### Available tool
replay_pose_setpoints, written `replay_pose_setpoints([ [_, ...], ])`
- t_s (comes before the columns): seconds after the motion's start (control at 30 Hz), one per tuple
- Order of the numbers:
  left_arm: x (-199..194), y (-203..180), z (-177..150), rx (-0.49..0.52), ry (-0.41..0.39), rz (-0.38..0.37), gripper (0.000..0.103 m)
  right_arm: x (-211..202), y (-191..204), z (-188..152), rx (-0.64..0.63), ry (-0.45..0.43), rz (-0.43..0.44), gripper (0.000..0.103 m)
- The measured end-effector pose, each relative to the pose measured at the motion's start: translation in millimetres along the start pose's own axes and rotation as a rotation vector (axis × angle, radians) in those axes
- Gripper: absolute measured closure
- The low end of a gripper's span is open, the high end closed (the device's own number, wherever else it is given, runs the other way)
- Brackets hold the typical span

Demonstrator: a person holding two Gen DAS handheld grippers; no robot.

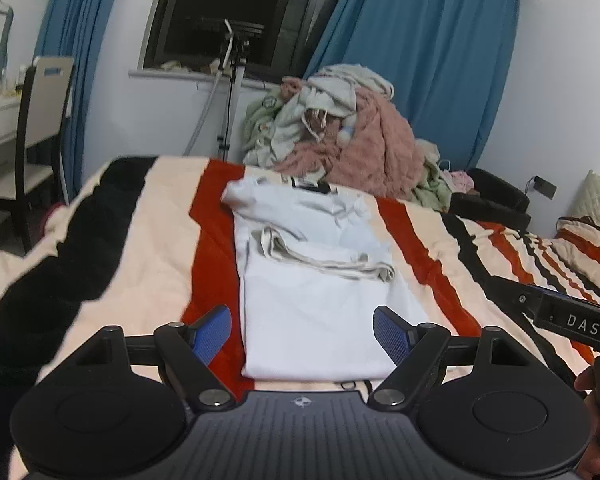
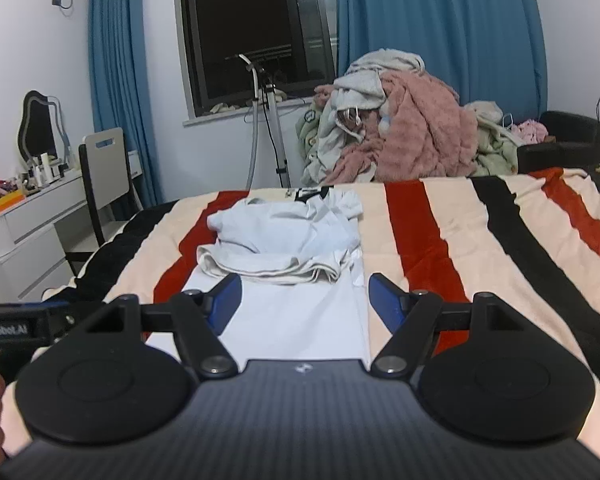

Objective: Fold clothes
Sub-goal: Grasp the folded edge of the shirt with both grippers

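A white T-shirt lies on the striped bedspread, folded into a long narrow strip with its sleeves and a greyish hem bunched across the middle. It also shows in the right wrist view. My left gripper is open and empty, hovering just above the near end of the shirt. My right gripper is open and empty over the same near end, its fingers straddling the strip. The right gripper's body shows at the right edge of the left wrist view.
A heap of pink, green and grey clothes is piled beyond the bed's far edge under the window. A chair and white dresser stand to the left. A tripod stand is by the window. A black seat is at right.
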State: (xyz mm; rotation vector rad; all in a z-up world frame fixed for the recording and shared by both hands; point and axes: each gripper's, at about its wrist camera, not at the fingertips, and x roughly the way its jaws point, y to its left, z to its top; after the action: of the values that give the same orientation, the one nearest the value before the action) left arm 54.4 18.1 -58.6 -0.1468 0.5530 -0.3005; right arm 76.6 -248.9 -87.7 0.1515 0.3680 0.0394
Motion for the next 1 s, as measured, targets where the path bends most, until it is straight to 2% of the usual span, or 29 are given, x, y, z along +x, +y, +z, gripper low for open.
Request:
replay_pose_setpoints([
  [0.17, 15.9, 5.8, -8.3, -0.053, 0.069, -0.016, 0.023, 5.2, -0.9, -3.0, 0.016, 0.022, -0.020, 0.031],
  [0.33, 36.6, 14.8, -15.9, -0.136, 0.152, -0.032, 0.023, 17.5, -10.4, -8.7, 0.086, 0.085, -0.030, 0.031],
  [0.47, 54.9, 28.6, -23.2, -0.266, 0.231, -0.080, 0.023, 31.0, -33.7, -16.9, 0.280, 0.186, 0.026, 0.030],
  [0.67, 81.4, 53.2, -38.4, -0.515, 0.311, -0.179, 0.023, 55.8, -75.6, -53.0, 0.748, 0.369, 0.177, 0.030],
  [0.77, 98.0, 64.6, -46.4, -0.643, 0.343, -0.212, 0.024, 66.5, -84.0, -74.4, 0.932, 0.430, 0.233, 0.030],
  [0.87, 111.1, 71.9, -51.2, -0.737, 0.340, -0.211, 0.025, 76.2, -79.9, -82.6, 0.968, 0.449, 0.245, 0.031],
  [0.93, 118.1, 76.0, -51.7, -0.775, 0.318, -0.213, 0.026, 85.7, -76.8, -82.8, 0.967, 0.436, 0.242, 0.036],
  [1.0, 124.3, 78.1, -51.7, -0.799, 0.287, -0.218, 0.029, 93.8, -77.6, -85.2, 0.989, 0.405, 0.227, 0.037],
])
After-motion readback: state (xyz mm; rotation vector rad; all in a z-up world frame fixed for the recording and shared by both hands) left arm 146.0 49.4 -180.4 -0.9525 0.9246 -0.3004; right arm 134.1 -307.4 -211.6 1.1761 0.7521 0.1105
